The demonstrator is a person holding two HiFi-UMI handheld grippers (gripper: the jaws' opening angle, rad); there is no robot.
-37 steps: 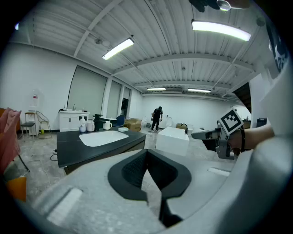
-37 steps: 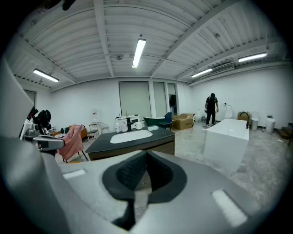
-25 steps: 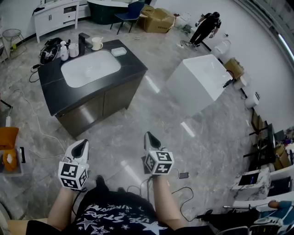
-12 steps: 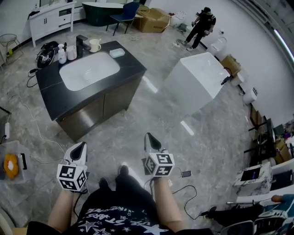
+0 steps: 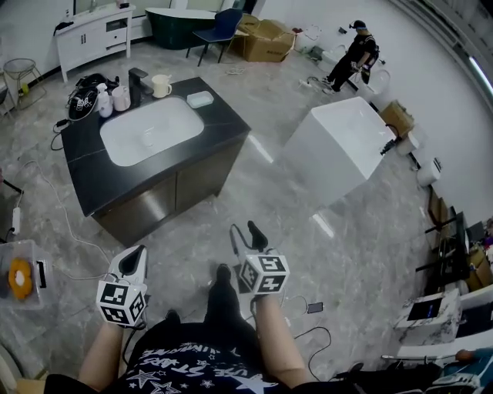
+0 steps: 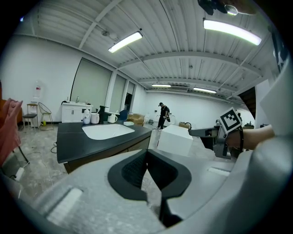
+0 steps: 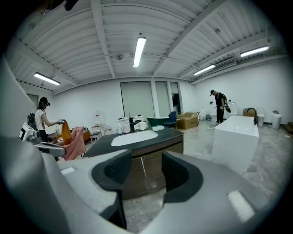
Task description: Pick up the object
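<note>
A dark vanity counter [image 5: 92,181] with a white sink [image 5: 150,127] stands ahead of me. Along its far edge are a soap bottle [image 5: 102,98], a cup [image 5: 121,98], a black tap [image 5: 137,81], a white mug [image 5: 162,85] and a soap dish [image 5: 199,98]. My left gripper [image 5: 139,252] hangs low over the floor, short of the counter, shut with nothing in it [image 6: 147,155]. To its right, my right gripper [image 5: 243,231] points at the vanity; its jaws are opening and nothing is between them [image 7: 146,169].
A white tub [image 5: 347,146] stands to the right of the vanity. A person [image 5: 358,50] is at the far wall near cardboard boxes [image 5: 266,35] and a blue chair [image 5: 223,19]. Cables [image 5: 69,231] trail over the floor, and a bin [image 5: 19,277] sits at left.
The right gripper's jaws have gone from shut to open. Both grippers have stayed low in front of me, and my leg has stepped forward between them.
</note>
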